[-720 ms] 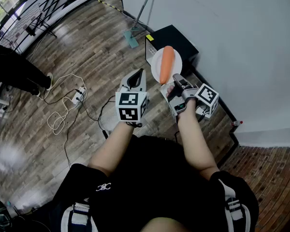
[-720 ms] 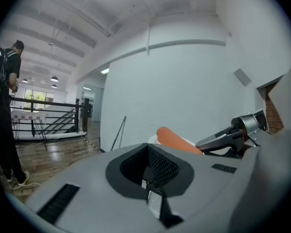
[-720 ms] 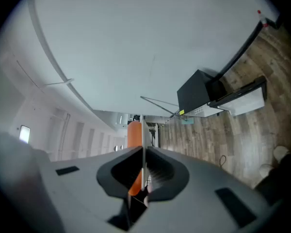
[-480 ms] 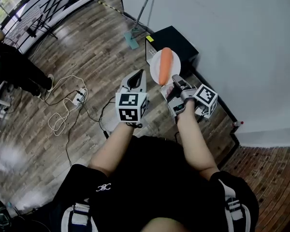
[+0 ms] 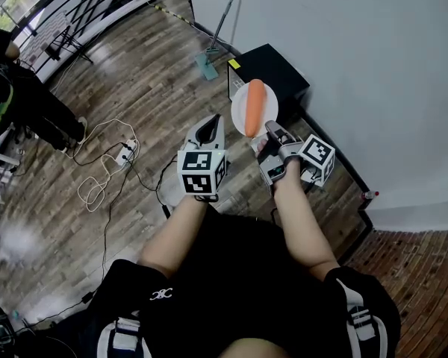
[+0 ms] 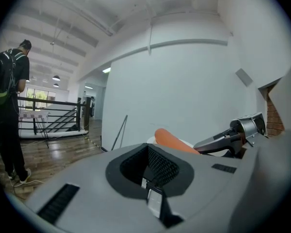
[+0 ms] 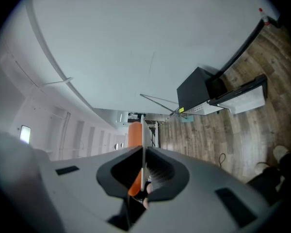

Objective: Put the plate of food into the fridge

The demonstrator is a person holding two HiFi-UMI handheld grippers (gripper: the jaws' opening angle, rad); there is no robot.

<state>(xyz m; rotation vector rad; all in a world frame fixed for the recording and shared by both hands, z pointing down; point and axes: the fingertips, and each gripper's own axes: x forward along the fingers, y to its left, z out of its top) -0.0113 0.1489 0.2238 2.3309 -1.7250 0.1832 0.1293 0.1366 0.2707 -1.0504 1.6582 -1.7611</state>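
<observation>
Two grippers raised, plate in the right one

Right gripper (image 5: pixel 272 130): jaws clamped on the rim of the round white plate (image 5: pixel 269 104), which carries a long orange carrot-shaped food (image 5: pixel 254 107). Plate held in the air, over the small black fridge (image 5: pixel 278 64). Left gripper (image 5: pixel 209 127): jaws together, nothing between them, just beside the plate.

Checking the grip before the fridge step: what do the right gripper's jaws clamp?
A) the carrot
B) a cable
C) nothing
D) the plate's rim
D: the right gripper is shut on the thin edge of the plate, with the carrot lying on it.
</observation>
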